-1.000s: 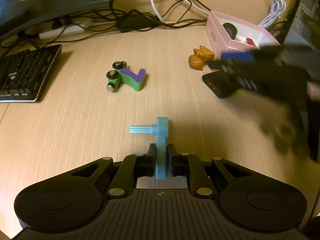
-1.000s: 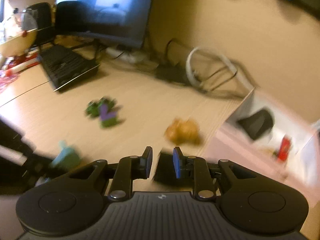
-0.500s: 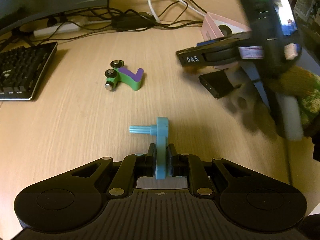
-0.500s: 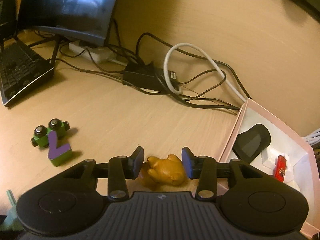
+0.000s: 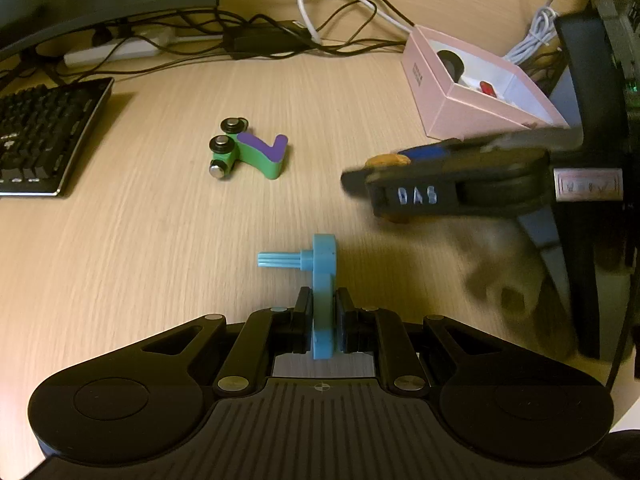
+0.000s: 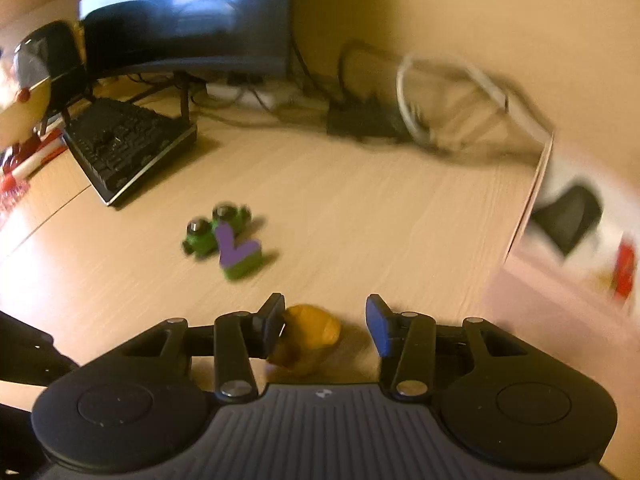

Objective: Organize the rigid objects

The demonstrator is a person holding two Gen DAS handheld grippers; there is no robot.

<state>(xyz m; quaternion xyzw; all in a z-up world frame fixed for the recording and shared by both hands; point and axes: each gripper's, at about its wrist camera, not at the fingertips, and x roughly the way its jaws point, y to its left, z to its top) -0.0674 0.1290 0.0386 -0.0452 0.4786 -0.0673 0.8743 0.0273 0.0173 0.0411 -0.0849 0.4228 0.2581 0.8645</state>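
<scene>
The left gripper (image 5: 320, 320) is seen clenched on a light blue plastic piece (image 5: 323, 280), which is held upright between the jaws, its ribbed peg pointing to the left above the wooden tabletop (image 5: 140, 240).

The right gripper (image 6: 325, 330) is seen tilted down over an orange figurine (image 6: 310, 338) that lies on the tabletop between the jaws. The jaws are opening; the left pad is seen at or just beside the figurine's edge, though blur leaves contact uncertain, and the right pad stands clearly apart from it, so the figurine is not gripped. In the left wrist view the right gripper (image 5: 384, 168) is seen from the side, blurred, with only slivers of the orange figurine (image 5: 386, 159) showing above and below it.

A green and purple block with black wheels (image 5: 250, 150) is found lying on the tabletop, well apart from both grippers and nearer the keyboard (image 5: 40, 136). An open pink box (image 5: 460, 92) is seen at the right, holding a black item and a small red one. Cables (image 5: 280, 36) and a monitor (image 6: 184, 12) are found along the back edge.
</scene>
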